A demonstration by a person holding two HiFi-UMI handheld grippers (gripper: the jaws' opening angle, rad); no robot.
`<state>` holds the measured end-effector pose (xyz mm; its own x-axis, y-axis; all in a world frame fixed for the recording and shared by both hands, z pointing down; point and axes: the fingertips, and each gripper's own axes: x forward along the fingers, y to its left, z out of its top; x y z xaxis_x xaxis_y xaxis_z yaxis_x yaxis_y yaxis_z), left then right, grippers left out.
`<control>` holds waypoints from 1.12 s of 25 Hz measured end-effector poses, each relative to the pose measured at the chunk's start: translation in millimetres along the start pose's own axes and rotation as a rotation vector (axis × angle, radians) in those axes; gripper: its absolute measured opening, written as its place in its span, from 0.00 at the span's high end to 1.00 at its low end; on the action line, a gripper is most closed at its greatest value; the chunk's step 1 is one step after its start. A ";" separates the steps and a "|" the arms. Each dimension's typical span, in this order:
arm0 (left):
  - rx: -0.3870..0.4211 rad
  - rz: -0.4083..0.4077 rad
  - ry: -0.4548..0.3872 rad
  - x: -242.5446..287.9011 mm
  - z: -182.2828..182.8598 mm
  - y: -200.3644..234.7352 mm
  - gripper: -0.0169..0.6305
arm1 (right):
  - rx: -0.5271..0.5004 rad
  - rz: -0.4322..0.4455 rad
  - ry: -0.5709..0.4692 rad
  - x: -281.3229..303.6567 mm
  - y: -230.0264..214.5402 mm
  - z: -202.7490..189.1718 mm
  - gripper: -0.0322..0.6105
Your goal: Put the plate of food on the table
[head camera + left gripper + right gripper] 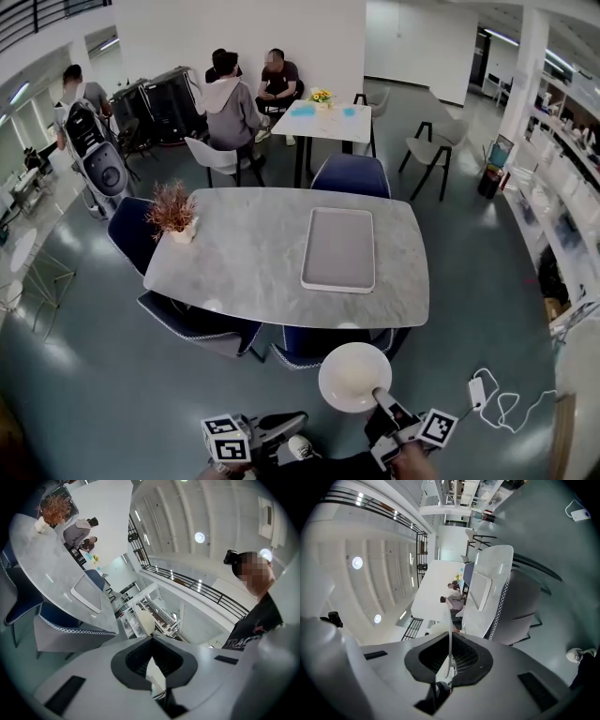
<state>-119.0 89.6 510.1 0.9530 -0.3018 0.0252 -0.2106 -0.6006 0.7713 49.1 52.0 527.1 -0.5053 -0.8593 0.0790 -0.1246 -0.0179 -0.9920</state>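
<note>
A round white plate (352, 375) hangs over the floor just short of the grey marble table (244, 244); its top shows plain white, with no food that I can make out. My right gripper (379, 394) is shut on the plate's near rim. In the right gripper view the plate (450, 630) runs edge-on as a thin white line between the jaws of that gripper (450, 641). My left gripper (286, 424) is low at the bottom, left of the plate and apart from it. In its own view the left gripper (151, 641) has its tips together on nothing.
A light grey tray (339, 248) lies right of centre on the table, and a potted dried plant (173, 211) stands at the left end. Blue chairs (202, 328) are tucked in along the near side. A power strip (477, 389) and cable lie on the floor at right. Several people sit at a far table.
</note>
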 end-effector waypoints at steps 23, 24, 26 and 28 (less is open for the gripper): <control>0.018 0.123 -0.185 -18.1 65.6 45.0 0.96 | -0.106 0.002 0.034 130.1 21.2 98.1 0.92; 0.019 0.129 -0.190 -13.0 70.4 47.4 0.97 | -0.106 -0.001 0.037 138.1 20.2 108.1 0.92; 0.018 0.141 -0.201 -2.2 79.0 53.2 0.96 | -0.106 -0.009 0.041 154.1 16.3 129.4 0.92; 0.013 0.154 -0.209 9.2 85.4 60.0 0.96 | -0.111 -0.022 0.047 170.5 9.5 151.4 0.92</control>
<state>-141.4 -12.5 502.3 0.8440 -0.5363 0.0083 -0.3538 -0.5451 0.7600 91.1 -172.1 516.3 -0.5406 -0.8343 0.1081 -0.2286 0.0220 -0.9733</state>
